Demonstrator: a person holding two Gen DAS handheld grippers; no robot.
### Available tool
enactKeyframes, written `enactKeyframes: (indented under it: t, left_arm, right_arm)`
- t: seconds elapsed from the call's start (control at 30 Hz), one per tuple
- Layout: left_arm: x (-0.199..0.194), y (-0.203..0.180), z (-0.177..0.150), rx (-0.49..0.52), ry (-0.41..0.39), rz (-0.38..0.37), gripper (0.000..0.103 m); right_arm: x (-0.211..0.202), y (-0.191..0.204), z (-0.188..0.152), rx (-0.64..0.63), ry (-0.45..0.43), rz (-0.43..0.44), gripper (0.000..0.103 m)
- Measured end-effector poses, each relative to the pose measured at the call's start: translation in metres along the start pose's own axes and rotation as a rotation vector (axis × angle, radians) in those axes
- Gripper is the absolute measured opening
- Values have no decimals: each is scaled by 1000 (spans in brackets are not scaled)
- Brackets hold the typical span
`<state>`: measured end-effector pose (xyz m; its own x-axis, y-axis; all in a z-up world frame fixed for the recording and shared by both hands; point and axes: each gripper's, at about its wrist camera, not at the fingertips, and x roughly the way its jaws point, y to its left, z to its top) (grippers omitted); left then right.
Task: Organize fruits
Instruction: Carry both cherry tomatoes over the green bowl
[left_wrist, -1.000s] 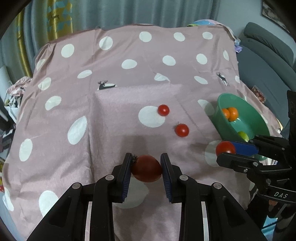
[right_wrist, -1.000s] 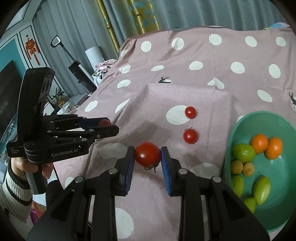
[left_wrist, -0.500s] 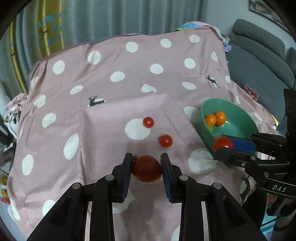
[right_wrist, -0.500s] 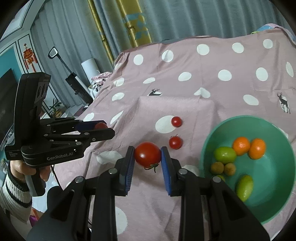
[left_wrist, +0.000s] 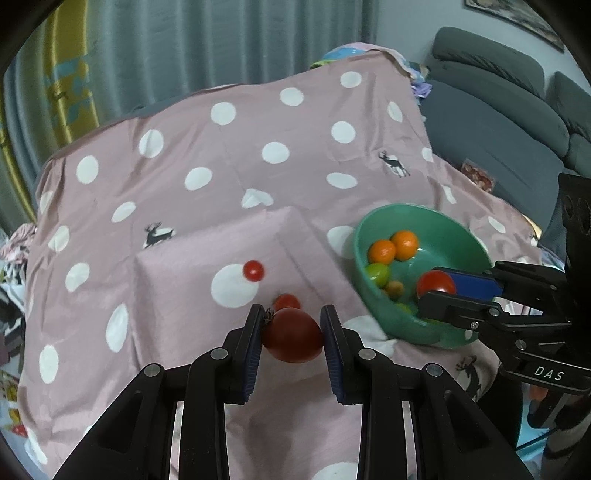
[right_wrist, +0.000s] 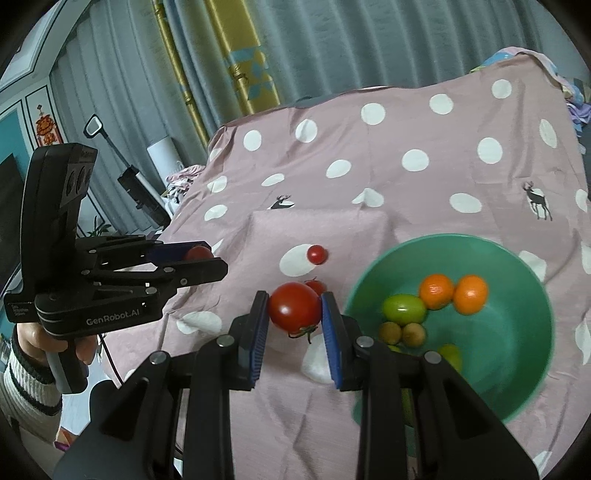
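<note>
My left gripper (left_wrist: 291, 338) is shut on a dark red tomato (left_wrist: 291, 341), held above the pink dotted cloth. My right gripper (right_wrist: 294, 314) is shut on a bright red tomato (right_wrist: 294, 311) beside the left rim of the green bowl (right_wrist: 517, 376); in the left wrist view this gripper (left_wrist: 437, 295) reaches over the bowl (left_wrist: 384, 317). The bowl holds two oranges (right_wrist: 437, 290), green fruits (right_wrist: 403, 308) and small brown ones. Two cherry tomatoes (left_wrist: 253, 270) (left_wrist: 286, 302) lie on the cloth left of the bowl.
The pink polka-dot cloth (left_wrist: 221, 155) covers a raised box shape in the middle. A grey sofa (left_wrist: 498, 122) stands at the right. Curtains hang behind. A standing device and clutter (right_wrist: 140, 188) are at the left of the cloth.
Both grippers have risen and pulled back, each holding its tomato. The right gripper has moved right toward the bowl, which now sits closer in both views.
</note>
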<state>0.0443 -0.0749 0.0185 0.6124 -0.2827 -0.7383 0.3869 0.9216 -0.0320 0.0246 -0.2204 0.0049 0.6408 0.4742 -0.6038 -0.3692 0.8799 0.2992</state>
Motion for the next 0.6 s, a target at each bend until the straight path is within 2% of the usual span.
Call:
enactKeyframes:
  t: [0.6]
  left_arm:
    - [20,-47,26,101,13,-49,31]
  right_arm:
    - [-21,-38,-9,77,-38,-50,29]
